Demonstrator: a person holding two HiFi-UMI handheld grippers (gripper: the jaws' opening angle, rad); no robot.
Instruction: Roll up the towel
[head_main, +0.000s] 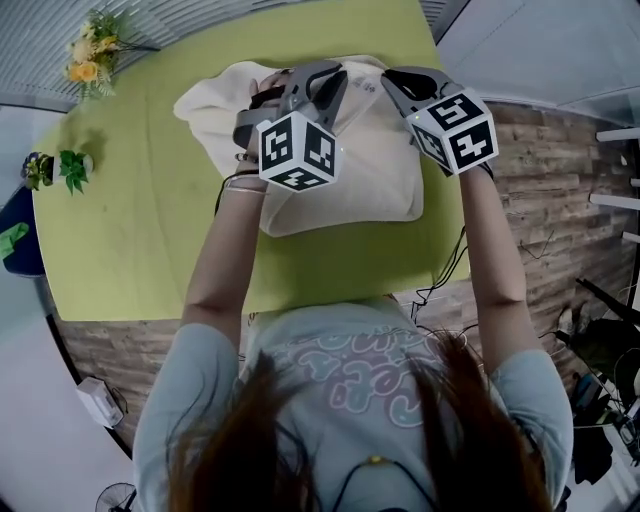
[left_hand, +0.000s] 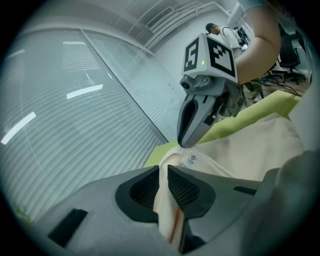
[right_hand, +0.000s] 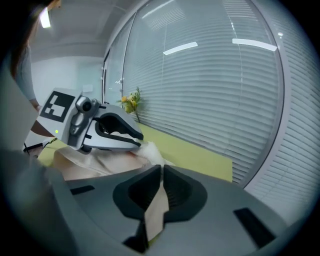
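The towel (head_main: 370, 170), cream, lies on the green table (head_main: 150, 240) a little toward 1 o'clock from its middle. It is rumpled, with a loose lobe bulging out at 10 o'clock. Both grippers sit at its 12 o'clock edge, close side by side.

The left gripper (head_main: 330, 72) has its jaws pressed together on a fold of towel. In the left gripper view the cloth stands as a thin upright ridge between the dark pads (left_hand: 185, 189) and runs back down the throat toward 6 o'clock. Ahead of the tips it spreads toward 3 o'clock as a broad smooth sheet. A small label (left_hand: 191, 160) on the cloth lies just past the tips at 1 o'clock.

The right gripper (head_main: 392, 80) is likewise clamped. In the right gripper view a narrow strip of towel is caught between its pads (right_hand: 177, 192) and hangs down to 6 o'clock. The rest of the towel lies beyond at 9 to 10 o'clock, under the left gripper's nose. Each gripper shows in the other's view with its tip touching the cloth.

Flowers (head_main: 90, 55) stand at the table's 10 o'clock corner, well apart from the towel. A small plant (head_main: 60, 165) is at the table's 9 o'clock edge.
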